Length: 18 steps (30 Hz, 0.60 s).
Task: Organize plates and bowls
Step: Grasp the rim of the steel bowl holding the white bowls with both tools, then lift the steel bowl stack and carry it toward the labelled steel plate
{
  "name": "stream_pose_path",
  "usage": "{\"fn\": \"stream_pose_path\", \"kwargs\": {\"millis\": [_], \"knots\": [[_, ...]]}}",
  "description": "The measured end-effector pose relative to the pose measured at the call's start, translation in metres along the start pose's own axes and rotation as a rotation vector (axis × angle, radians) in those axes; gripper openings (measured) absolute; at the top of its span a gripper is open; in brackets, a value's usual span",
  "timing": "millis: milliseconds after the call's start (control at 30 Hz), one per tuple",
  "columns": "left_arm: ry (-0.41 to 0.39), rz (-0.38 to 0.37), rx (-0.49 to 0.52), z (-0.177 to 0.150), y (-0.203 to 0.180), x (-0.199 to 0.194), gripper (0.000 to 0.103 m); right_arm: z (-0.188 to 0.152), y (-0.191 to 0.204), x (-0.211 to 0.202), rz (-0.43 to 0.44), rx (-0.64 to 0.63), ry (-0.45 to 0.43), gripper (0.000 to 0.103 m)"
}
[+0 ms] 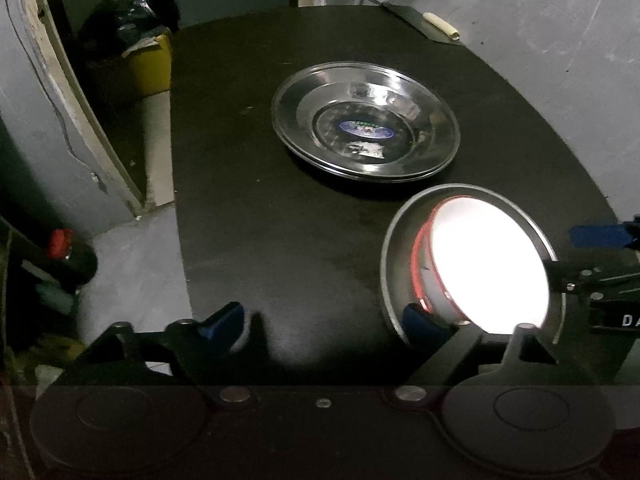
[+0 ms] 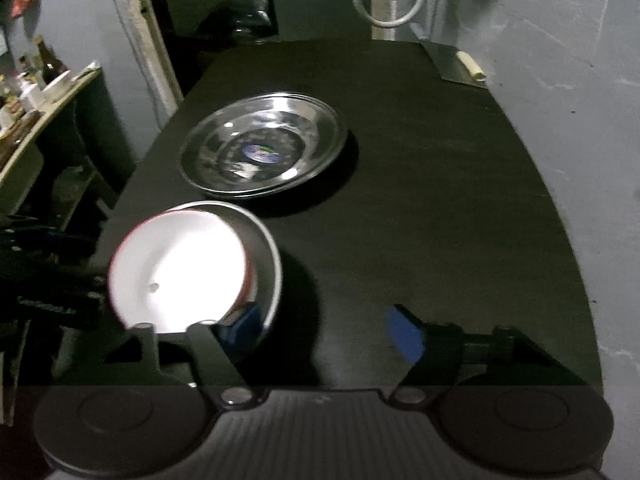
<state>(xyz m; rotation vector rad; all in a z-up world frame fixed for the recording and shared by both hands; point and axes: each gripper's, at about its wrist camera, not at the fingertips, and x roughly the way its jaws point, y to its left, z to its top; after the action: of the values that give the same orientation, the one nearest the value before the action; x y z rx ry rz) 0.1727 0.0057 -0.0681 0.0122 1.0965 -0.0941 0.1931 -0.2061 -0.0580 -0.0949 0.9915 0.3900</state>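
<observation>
1. left gripper (image 1: pixel 324 322): its jaws stand wide apart. the pad at 3 o'clock sits inside the steel bowl (image 1: pixel 394 248), against the tilted white bowl (image 1: pixel 492 264); the pad at 9 o'clock hangs over the bare black surface (image 1: pixel 280 220). nothing is clamped between the two pads.
2. right gripper (image 2: pixel 324 330): its jaws are also apart. the pad at 9 o'clock lies in the steel bowl (image 2: pixel 272 264), at the lower edge of the white bowl (image 2: pixel 176 264); whether it presses on that edge i cannot tell. the pad at 3 o'clock stands free above the surface (image 2: pixel 420 200), with no bowl wall held between the pads.
3. the white bowl has a red rim and leans inside the steel bowl, its bright inside tipped up toward the cameras. the pair rests near the front of the surface, at about 4 o'clock in the left wrist view and 8 o'clock in the right wrist view.
4. in the left wrist view, part of the right gripper shows at 3 o'clock, beside the steel bowl's rim.
5. farther back, near the middle of the surface, lies a stack of steel plates (image 1: pixel 364 124), flat, with a blue oval sticker in the top one. it is apart from the bowls.
6. at the far corner, about 1 o'clock, a cleaver (image 1: pixel 424 24) with a pale handle lies by the grey wall.
</observation>
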Motion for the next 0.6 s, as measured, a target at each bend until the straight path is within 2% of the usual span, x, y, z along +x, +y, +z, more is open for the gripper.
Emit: {"fn": "stream_pose_path", "kwargs": {"millis": [33, 133, 200, 300, 400, 600], "knots": [[-0.002, -0.008, 0.003, 0.0, -0.001, -0.001, 0.081, 0.0, 0.001, -0.001, 0.015, -0.003, -0.001, 0.062], [-0.011, -0.05, 0.011, -0.001, -0.003, -0.003, 0.065, 0.0, 0.005, -0.003, 0.049, -0.02, -0.002, 0.047], [-0.013, -0.087, 0.011, -0.001, -0.005, -0.004, 0.05, 0.0, 0.007, -0.003, 0.072, -0.029, 0.0, 0.037], [-0.018, -0.107, 0.021, -0.001, -0.009, -0.005, 0.04, -0.001, 0.01, -0.004, 0.093, -0.036, 0.002, 0.028], [-0.02, -0.13, 0.027, -0.001, -0.011, -0.005, 0.029, 0.0, 0.009, -0.004, 0.116, -0.029, 0.012, 0.024], [-0.021, -0.145, 0.053, -0.001, -0.017, -0.006, 0.017, 0.004, 0.009, 0.001, 0.129, -0.01, 0.058, 0.024]]}}
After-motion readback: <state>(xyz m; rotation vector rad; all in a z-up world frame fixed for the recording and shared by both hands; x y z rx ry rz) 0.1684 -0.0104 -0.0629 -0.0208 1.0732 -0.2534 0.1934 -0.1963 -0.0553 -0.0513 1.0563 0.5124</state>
